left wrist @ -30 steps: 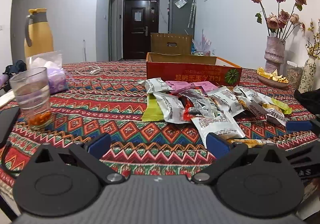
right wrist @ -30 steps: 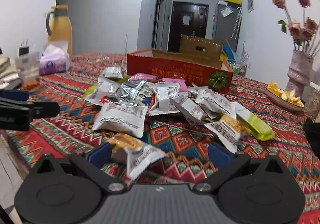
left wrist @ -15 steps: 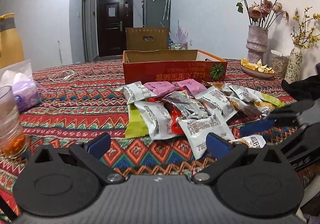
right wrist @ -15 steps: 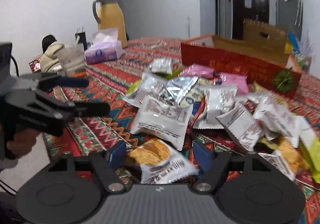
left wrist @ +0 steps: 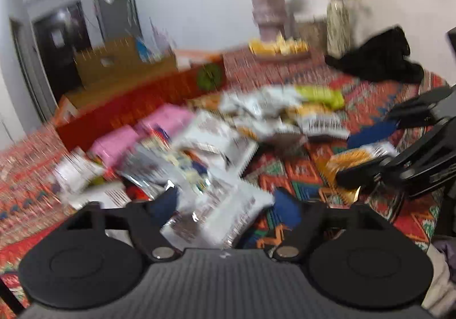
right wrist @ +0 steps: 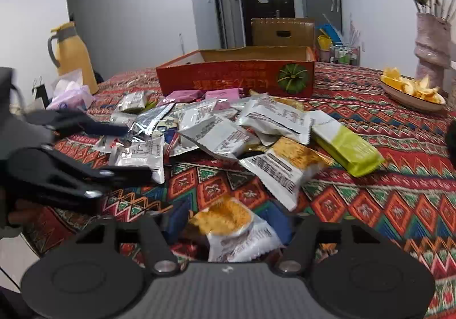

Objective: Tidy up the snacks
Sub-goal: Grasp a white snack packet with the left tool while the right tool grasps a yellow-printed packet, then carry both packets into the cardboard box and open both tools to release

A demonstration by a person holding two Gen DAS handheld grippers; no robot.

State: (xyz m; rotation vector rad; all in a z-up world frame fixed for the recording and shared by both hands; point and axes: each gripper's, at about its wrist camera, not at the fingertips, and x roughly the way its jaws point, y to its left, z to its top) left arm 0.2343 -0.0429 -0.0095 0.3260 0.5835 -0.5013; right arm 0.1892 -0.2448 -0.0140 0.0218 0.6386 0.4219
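A pile of snack packets [right wrist: 228, 125] lies on the patterned tablecloth in front of a red cardboard box [right wrist: 236, 76]. My right gripper [right wrist: 229, 222] is shut on a white and orange snack packet [right wrist: 233, 230] at the near edge of the pile. My left gripper [left wrist: 225, 205] is open around a white and silver packet [left wrist: 228, 213] lying between its fingers; this view is blurred. The left gripper also shows in the right wrist view [right wrist: 122, 150], and the right gripper in the left wrist view [left wrist: 367, 153].
A yellow thermos [right wrist: 71, 54] and a tissue pack [right wrist: 71, 93] stand at the left. A dish of orange peel [right wrist: 410, 91] and vases [right wrist: 430, 45] stand at the right. A black cloth [left wrist: 382, 59] lies on the far right of the table.
My left gripper has swung right and forward over the pile, so a white and silver packet now lies between its fingers. My right gripper has closed on the white and orange packet.
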